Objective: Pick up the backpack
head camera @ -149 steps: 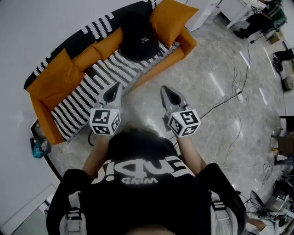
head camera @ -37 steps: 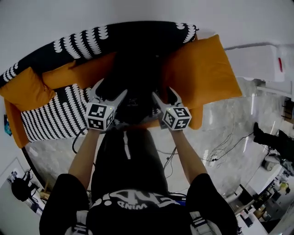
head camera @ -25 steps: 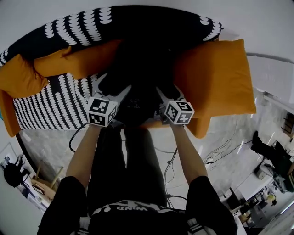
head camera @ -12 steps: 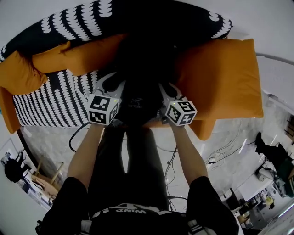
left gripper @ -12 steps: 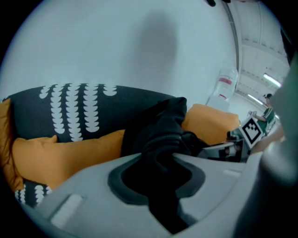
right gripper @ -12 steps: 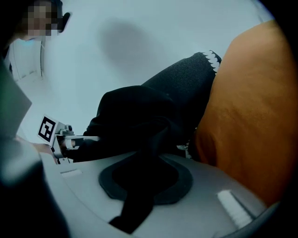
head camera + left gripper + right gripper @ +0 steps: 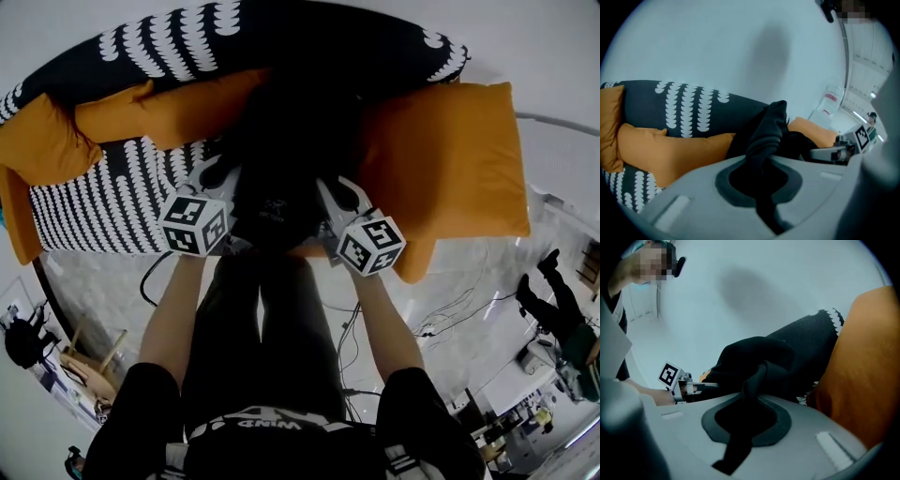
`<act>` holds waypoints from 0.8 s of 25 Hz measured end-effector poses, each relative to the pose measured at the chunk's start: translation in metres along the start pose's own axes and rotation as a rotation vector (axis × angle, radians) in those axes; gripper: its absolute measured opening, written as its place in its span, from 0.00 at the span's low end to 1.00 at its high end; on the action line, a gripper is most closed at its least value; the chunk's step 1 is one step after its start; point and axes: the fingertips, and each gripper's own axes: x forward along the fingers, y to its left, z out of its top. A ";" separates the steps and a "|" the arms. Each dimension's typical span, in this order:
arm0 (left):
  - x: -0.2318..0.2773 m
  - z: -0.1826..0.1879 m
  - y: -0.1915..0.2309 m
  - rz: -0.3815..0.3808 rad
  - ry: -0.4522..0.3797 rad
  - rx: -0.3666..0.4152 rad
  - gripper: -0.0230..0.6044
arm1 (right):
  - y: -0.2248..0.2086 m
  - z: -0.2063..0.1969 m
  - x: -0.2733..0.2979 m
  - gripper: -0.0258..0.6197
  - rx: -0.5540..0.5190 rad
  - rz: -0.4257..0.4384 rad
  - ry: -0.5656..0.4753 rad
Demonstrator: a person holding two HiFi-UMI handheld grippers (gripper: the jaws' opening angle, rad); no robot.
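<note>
Left claw [image 7: 218, 174] clamped on backpack [image 7: 289, 122] fabric; right claw [image 7: 341, 193] closing on fabric between its jaws; lift off sofa [image 7: 112, 202] not yet done

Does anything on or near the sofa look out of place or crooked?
The large orange cushion at the right of the sofa lies askew: its lower corner seems to hang past the seat's front edge. Loose cables trail over the floor. The black backpack shows no visible damage.

We get soft, even light — faint shadows smudge the white wall [image 7: 773, 47], edges bend fisheye-style, and the black backpack [image 7: 286, 141] swallows detail.
</note>
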 end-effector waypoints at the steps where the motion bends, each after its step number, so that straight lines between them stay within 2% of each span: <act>1: -0.006 0.003 -0.003 -0.009 -0.010 -0.005 0.05 | 0.007 0.003 -0.005 0.08 -0.011 0.006 0.002; 3: -0.018 0.011 -0.015 -0.032 -0.028 0.003 0.05 | 0.021 0.009 -0.015 0.08 -0.034 0.020 0.002; 6: -0.038 0.021 -0.027 -0.023 -0.032 -0.007 0.05 | 0.036 0.020 -0.027 0.08 -0.058 0.029 0.011; 12: -0.076 0.045 -0.050 -0.027 -0.079 -0.043 0.05 | 0.051 0.038 -0.060 0.08 -0.033 0.024 -0.008; 20: -0.156 0.116 -0.098 -0.051 -0.148 -0.014 0.05 | 0.118 0.106 -0.115 0.08 -0.081 0.038 -0.042</act>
